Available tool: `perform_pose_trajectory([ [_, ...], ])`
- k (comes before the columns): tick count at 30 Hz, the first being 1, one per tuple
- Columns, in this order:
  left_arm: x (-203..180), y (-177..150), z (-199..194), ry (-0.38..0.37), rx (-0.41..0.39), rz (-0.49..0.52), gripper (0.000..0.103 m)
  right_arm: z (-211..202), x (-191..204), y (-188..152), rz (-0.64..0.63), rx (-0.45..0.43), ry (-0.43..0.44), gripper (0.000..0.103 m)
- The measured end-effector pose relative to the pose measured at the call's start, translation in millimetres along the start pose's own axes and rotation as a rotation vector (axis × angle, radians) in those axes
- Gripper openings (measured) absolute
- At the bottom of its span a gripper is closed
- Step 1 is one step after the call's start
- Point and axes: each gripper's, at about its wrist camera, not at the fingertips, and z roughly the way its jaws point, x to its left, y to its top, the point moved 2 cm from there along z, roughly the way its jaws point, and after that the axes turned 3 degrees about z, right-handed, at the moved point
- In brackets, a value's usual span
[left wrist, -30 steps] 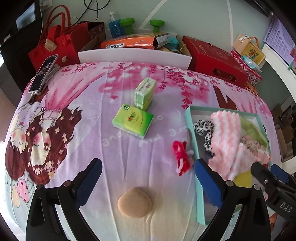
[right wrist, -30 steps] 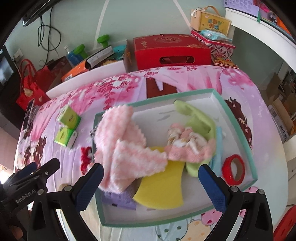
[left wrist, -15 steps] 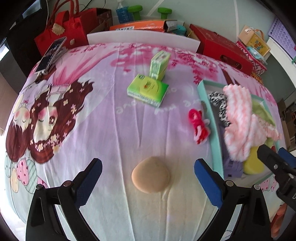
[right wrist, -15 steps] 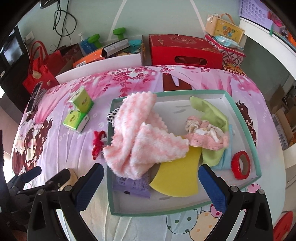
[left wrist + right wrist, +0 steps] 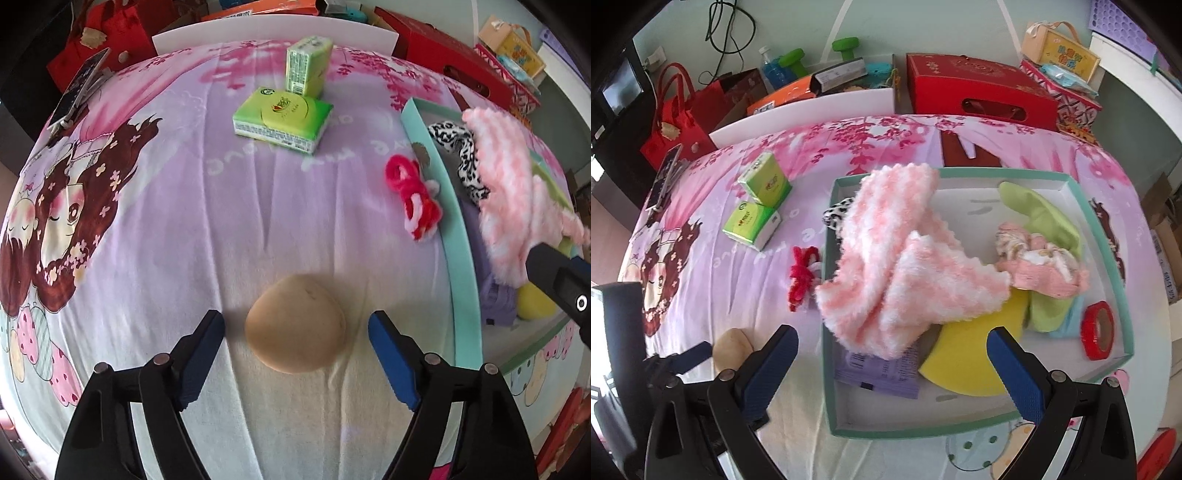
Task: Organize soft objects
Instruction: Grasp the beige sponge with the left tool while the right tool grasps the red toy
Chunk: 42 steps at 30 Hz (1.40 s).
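Left wrist view: L gripper is pointing steeply down at the bedsheet, jaws closing w/ the tan puff sitting between them, pads not touching it yet.
Puff position: lying flat on sheet, centred in the gap, clear space both sides; slightly closer to L pad.
Puff axis: roundish, a bit wider across than deep, so its wide side is running along the jaw line; judging the squeeze will be taking it across the widest part.
Mid-right: red hair tie is lying just outside the teal box, further off from claw.
Right wrist view: R gripper is hanging over box corner, jaws wide, holding nothing; pink fluffy cloth is draping over the box rim below it.
Nearer hand: L is clearly nearer the puff; R is well apart from it, over the box.
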Motion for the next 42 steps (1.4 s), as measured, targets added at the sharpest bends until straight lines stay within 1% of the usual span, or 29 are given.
perform_pose_trajectory([
  [2, -2.2, -0.8, 1.2, 0.005, -0.001, 0.008, 0.076, 1.2, 4.0, 0.6, -0.004, 0.000, 0.014, 0.103],
  [3, -2.6, -1.2, 1.3, 0.004, -0.003, 0.009, 0.071, 1.4, 7.2, 1.4, -0.008, -0.004, 0.020, 0.103],
  [5, -2.1, -2.7, 2.5, 0.000, -0.002, 0.004, 0.069, 2.0, 12.0, 2.4, -0.012, -0.010, 0.032, 0.103],
  [6, -2.1, -3.0, 2.4, -0.002, -0.003, 0.002, 0.066, 2.3, 13.4, 3.1, -0.013, -0.011, 0.036, 0.103],
  [7, -1.6, -3.1, 1.9, -0.004, -0.004, 0.001, 0.061, 2.5, 15.2, 3.8, -0.014, -0.013, 0.039, 0.103],
  [9, -2.1, -3.5, 1.4, -0.007, -0.007, 0.003, 0.057, 2.5, 16.5, 5.3, -0.012, -0.017, 0.039, 0.103],
  [11, -2.4, -5.2, 0.0, -0.011, -0.008, 0.009, 0.054, 2.2, 16.2, 6.5, -0.006, -0.021, 0.042, 0.103],
  [16, 0.4, -3.8, -4.4, -0.031, -0.015, -0.001, 0.053, 1.8, 17.1, 12.0, 0.003, -0.034, 0.046, 0.103],
  [20, 9.5, -0.6, -8.8, -0.048, -0.024, -0.023, 0.053, 1.4, 25.5, 17.1, -0.031, -0.055, 0.050, 0.102],
  [22, 17.8, 1.8, -11.8, -0.051, -0.033, -0.049, 0.053, 2.5, 31.4, 19.0, -0.053, -0.061, 0.057, 0.100],
  [26, 38.4, 7.4, -15.9, -0.057, -0.051, -0.102, 0.053, 4.7, 39.4, 23.1, -0.067, -0.073, 0.092, 0.091],
  [29, 56.9, 11.7, -21.9, -0.035, -0.072, -0.145, 0.053, 5.8, 44.5, 25.2, -0.078, -0.080, 0.112, 0.086],
  [30, 60.6, 12.7, -23.2, -0.032, -0.076, -0.156, 0.053, 7.0, 46.7, 25.9, -0.082, -0.080, 0.118, 0.082],
  [34, 76.4, 15.5, -27.1, -0.036, -0.092, -0.200, 0.053, 15.5, 57.1, 27.3, -0.104, -0.067, 0.132, 0.074],
  [36, 81.8, 18.4, -29.3, -0.039, -0.100, -0.214, 0.053, 20.3, 62.0, 27.6, -0.109, -0.057, 0.141, 0.064],
  [38, 83.0, 17.7, -31.7, -0.046, -0.109, -0.223, 0.053, 24.0, 66.6, 27.5, -0.123, -0.052, 0.139, 0.057],
  [41, 85.1, 19.2, -32.1, -0.050, -0.115, -0.238, 0.053, 30.5, 73.1, 27.5, -0.141, -0.039, 0.137, 0.052],
  [42, 88.0, 19.0, -33.5, -0.053, -0.116, -0.243, 0.053, 32.2, 74.0, 27.3, -0.143, -0.035, 0.135, 0.048],
])
